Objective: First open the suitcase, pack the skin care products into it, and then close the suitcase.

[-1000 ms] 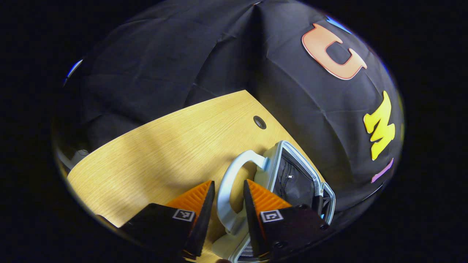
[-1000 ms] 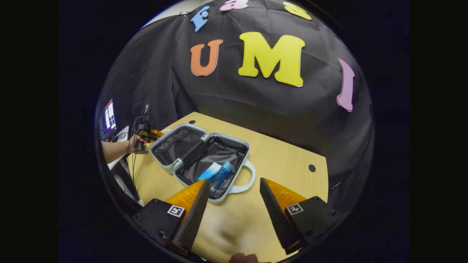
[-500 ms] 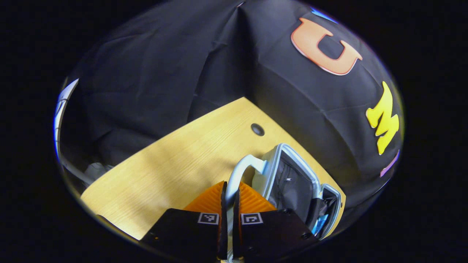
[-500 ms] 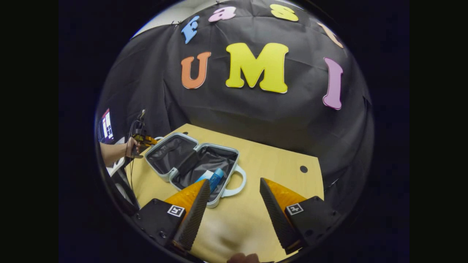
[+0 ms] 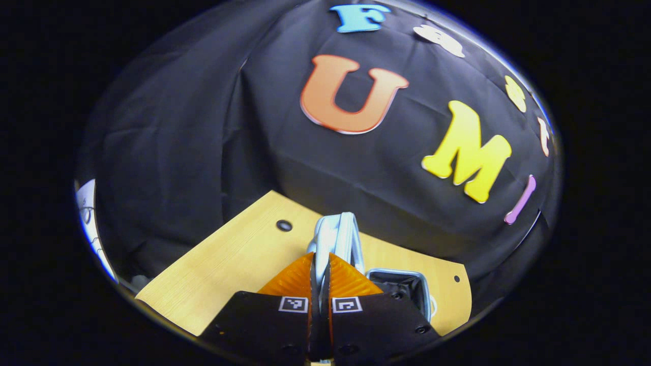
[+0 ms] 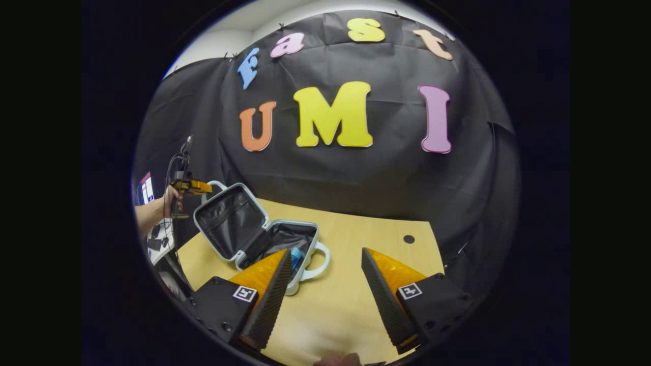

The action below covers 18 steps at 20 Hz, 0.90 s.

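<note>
The small pale-blue suitcase (image 6: 239, 256) stands on the wooden table (image 6: 346, 305) with its lid (image 6: 226, 223) tilted half upright. A blue skin care bottle (image 6: 296, 254) lies in the dark-lined base (image 6: 282, 238), partly hidden by my right finger. My left gripper (image 5: 321, 256) is shut on the lid's handle (image 5: 335, 231), which rises between its fingers; the base's rim (image 5: 422, 278) shows beyond to the right. In the right gripper view a hand (image 6: 169, 201) holds the left gripper (image 6: 192, 187) at the lid's top. My right gripper (image 6: 325, 251) hovers open over the table, right of the suitcase.
The base's own handle (image 6: 319, 262) sticks out toward my right gripper. Round cable holes (image 6: 408, 238) (image 5: 284, 225) sit in the table near its back corners. A screen (image 6: 145, 189) and some gear stand off the table's left edge.
My left gripper closed on the lid handle and swung the lid up from flat to half upright. The right gripper stayed open and drew back a little from the suitcase.
</note>
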{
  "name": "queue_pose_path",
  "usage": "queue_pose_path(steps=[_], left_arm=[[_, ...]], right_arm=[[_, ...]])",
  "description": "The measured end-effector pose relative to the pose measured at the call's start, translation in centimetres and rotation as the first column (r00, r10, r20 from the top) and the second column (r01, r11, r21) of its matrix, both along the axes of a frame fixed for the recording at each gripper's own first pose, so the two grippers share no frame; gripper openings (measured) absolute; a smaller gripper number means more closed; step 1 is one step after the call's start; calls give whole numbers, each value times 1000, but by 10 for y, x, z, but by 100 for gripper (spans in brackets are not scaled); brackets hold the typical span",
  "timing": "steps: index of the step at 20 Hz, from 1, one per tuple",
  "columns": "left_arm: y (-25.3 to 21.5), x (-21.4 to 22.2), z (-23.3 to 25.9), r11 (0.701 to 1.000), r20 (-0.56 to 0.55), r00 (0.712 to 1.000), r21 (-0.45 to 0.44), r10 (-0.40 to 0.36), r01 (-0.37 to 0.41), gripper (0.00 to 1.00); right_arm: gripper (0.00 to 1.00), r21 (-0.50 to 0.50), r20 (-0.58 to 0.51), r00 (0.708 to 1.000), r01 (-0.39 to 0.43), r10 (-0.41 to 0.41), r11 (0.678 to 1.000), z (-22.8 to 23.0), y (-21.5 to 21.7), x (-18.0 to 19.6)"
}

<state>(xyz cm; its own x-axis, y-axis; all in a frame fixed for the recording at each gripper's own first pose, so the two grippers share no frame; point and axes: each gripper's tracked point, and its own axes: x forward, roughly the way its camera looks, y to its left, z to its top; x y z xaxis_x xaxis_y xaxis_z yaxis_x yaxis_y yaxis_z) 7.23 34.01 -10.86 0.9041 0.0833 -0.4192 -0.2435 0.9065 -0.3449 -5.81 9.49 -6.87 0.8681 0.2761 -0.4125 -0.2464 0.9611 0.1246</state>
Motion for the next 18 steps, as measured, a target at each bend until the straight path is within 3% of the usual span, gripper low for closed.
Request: queue_pose_path(steps=[8,13,18], left_arm=[[-166,-1,40,984,121,988,160,-98,78,3],[-270,16,6,967,122,972,185,-200,175,3],[-338,39,-51,933,68,953,236,-294,271,3]], right_arm=[[82,-8,36,993,111,-111,994,7,-66,-19],[82,-43,9,982,189,-189,981,-2,-110,-32],[82,-106,-29,967,250,-254,963,-15,-145,-45]])
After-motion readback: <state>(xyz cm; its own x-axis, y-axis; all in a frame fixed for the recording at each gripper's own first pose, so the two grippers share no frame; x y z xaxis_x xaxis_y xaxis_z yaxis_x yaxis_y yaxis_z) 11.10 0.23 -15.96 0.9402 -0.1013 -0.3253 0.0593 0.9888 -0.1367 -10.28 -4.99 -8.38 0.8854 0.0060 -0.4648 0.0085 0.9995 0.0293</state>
